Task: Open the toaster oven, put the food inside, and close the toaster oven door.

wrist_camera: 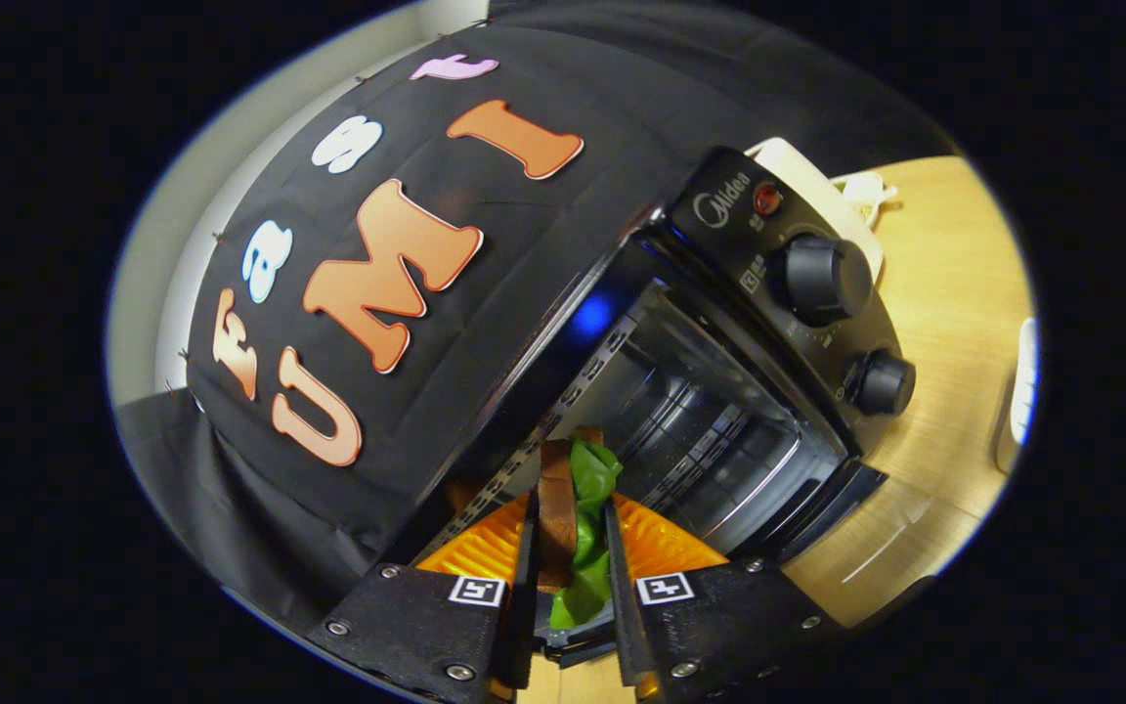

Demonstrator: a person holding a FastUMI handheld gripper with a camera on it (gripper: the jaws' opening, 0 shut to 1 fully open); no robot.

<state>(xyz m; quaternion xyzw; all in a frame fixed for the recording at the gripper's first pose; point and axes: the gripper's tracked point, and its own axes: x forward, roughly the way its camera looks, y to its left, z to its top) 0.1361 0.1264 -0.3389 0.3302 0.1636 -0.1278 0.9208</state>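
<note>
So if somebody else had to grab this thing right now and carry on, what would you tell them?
Hand-held gripper: shut on the sandwich, bread and green lettuce pinched upright between both fingers.
Toaster oven: on the wooden table, door open, chamber just ahead of the fingers. The view is tilted.
Done: door opened, food picked up and brought to the opening.
Left: set the sandwich on the rack inside, let go, pull back, close the door.

Dim booth, blue glare on toaster oven (pixel 719 381) top edge; fisheye bends edges.
</note>
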